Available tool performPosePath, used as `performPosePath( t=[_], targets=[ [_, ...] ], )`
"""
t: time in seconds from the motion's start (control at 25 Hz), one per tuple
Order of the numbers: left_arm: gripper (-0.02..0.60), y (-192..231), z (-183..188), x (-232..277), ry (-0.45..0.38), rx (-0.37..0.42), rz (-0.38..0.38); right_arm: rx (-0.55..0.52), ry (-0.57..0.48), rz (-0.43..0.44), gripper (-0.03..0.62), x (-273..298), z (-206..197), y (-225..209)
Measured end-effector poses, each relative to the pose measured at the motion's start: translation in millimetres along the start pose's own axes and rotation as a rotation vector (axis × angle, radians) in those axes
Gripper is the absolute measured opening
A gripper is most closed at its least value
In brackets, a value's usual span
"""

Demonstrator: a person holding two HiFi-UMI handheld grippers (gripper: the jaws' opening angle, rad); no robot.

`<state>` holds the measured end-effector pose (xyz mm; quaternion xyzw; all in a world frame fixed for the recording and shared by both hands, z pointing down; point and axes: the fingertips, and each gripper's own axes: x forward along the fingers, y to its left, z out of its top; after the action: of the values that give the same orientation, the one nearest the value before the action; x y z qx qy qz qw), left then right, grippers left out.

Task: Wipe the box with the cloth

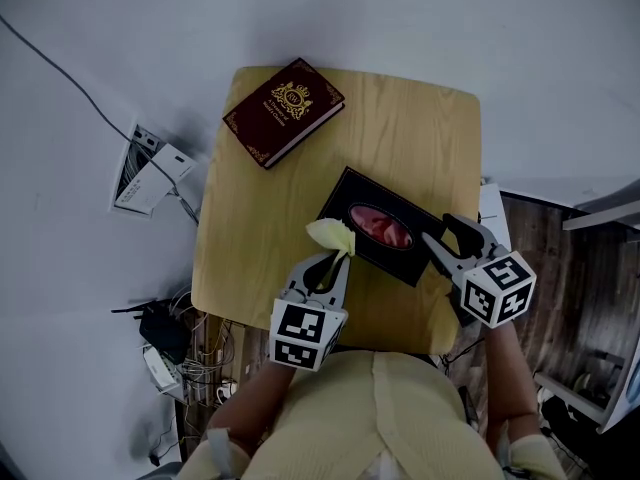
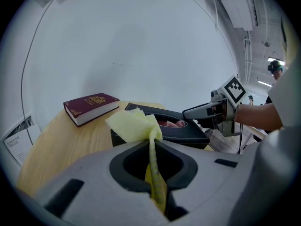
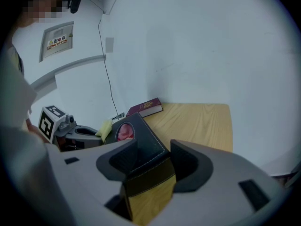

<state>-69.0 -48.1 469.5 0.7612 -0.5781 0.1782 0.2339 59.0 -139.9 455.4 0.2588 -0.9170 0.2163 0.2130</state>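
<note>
The left gripper [image 1: 335, 260] has its 2 jaws pressed together on a yellow cloth [image 1: 330, 234], whose loose end flares at the left corner of the black tissue box [image 1: 348, 193]. The right gripper [image 1: 445, 233] has its jaws spread wide, with the box's right corner between them. Both grippers point forward and downward. The box sits near the front edge of the wooden table [image 1: 400, 128]. A maroon book [image 1: 285, 110] lies well apart at the far left corner, with open tabletop beyond the box.

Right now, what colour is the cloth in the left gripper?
The cloth is pale yellow. It shows best in the left gripper view.
</note>
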Motion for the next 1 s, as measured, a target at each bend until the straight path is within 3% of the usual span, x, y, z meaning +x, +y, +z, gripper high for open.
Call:
performPosePath(
  t=[0.2,1.0],
  targets=[
    [0.029,3,9,4,-0.014,0.020,0.015,0.007,0.005,-0.028,0.219,-3,-2,-1],
    [0.029,15,28,34,-0.003,0.139,-0.065,0.134,-0.005,-0.129,0.218,-29,-31,15]
  ],
)
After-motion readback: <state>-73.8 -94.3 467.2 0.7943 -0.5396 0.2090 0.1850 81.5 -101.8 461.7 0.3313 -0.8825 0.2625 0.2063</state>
